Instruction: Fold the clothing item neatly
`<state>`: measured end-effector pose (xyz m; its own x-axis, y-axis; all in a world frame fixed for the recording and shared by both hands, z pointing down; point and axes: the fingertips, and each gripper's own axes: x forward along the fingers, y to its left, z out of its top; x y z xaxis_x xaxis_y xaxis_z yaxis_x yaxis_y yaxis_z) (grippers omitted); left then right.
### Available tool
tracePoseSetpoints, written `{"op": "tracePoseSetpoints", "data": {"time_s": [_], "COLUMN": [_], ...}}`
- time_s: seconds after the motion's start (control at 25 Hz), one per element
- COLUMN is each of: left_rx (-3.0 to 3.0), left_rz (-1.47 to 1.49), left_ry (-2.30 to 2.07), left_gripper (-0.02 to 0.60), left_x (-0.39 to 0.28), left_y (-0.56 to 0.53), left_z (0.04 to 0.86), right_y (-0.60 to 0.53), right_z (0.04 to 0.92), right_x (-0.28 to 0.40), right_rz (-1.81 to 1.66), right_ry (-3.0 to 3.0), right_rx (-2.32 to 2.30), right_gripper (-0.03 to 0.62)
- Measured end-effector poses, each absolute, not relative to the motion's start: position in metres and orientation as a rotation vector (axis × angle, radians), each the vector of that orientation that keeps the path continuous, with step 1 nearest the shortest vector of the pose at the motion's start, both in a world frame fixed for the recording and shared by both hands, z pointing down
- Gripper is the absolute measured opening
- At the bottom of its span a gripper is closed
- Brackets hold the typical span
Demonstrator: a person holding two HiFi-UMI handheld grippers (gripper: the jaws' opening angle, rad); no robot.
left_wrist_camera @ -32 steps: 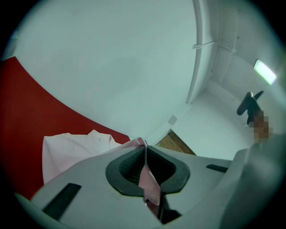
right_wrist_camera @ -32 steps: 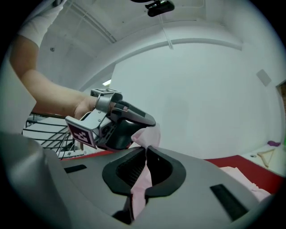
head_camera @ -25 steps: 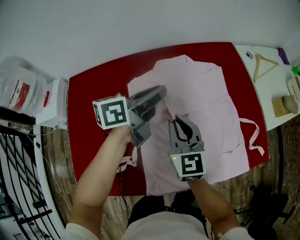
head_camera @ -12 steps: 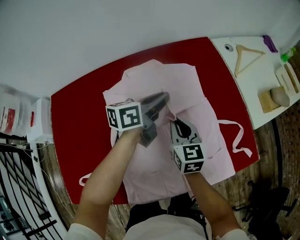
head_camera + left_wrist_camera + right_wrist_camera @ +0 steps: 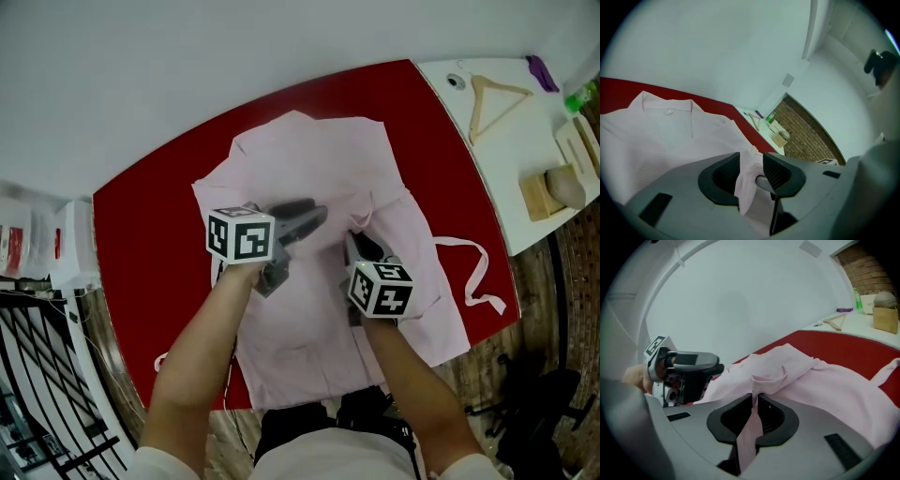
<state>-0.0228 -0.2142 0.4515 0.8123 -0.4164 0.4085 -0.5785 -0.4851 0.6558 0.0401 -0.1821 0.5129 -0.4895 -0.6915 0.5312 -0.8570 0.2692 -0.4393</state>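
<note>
red counter (image 5: pixel 141 225): under both claws, spreading wide to either side of them; carries the garment
pink garment (image 5: pixel 323 173): spread mostly flat on the red counter, beneath and ahead of both claws; ridge of cloth pulled up between the two sets of tips; near hem reaches the counter edge behind the claws
white counter (image 5: pixel 525 131): well off to the right of the right claw, beside the red one
left claw (image 5: pixel 315 214): low over the garment's middle, tips angled toward the right claw and near it; released; jaws have just been opening; in the left gripper view a hanging fold of pink cloth sits in the gap between the jaws, pads standing apart and not pinching it
right claw (image 5: pixel 354 242): just right of the left claw, tips down at the cloth; clenched on a pinch of the pink garment; in the right gripper view the jaws meet on a thin strip of cloth that runs back between them
collar (image 5: pixel 668 105): beyond the left claw's tips, at the garment's far end; small button on it
strap (image 5: pixel 478 272): right of the right claw, loose loop trailing off the garment's right edge onto red
hanger (image 5: pixel 492 98): wooden, on the white counter, far right and ahead of the right claw
block (image 5: pixel 536 197): wooden, on the white counter, far right of the right claw
</note>
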Motion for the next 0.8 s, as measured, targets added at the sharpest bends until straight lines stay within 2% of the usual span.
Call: {"op": "tracePoseSetpoints", "data": {"time_s": [0.12, 0.24, 0.48, 0.64, 0.8], "left_rx": [2.147, 2.1, 2.01, 2.025, 2.066], "left_rz": [0.257, 0.261, 0.263, 0.227, 0.239], "left_ry": [-0.734, -0.754, -0.807, -0.743, -0.611], "left_gripper": [0.132, 0.132, 0.13, 0.083, 0.077], "left_x": [-0.044, -0.072, -0.115, -0.091, -0.031], "left_y": [-0.196, -0.177, -0.154, -0.155, -0.155], "left_z": [0.457, 0.471, 0.492, 0.488, 0.483], "right_y": [-0.172, -0.158, -0.149, -0.187, -0.187], "right_z": [0.526, 0.534, 0.504, 0.471, 0.519], "right_x": [0.05, 0.067, 0.099, 0.059, 0.036], "right_rz": [1.128, 1.215, 1.22, 1.022, 1.013], "right_ry": [-2.25, -2.194, -2.198, -2.418, -2.246], "right_rx": [1.428, 1.439, 1.535, 1.285, 0.921], "right_gripper": [0.026, 0.106, 0.11, 0.085, 0.048]}}
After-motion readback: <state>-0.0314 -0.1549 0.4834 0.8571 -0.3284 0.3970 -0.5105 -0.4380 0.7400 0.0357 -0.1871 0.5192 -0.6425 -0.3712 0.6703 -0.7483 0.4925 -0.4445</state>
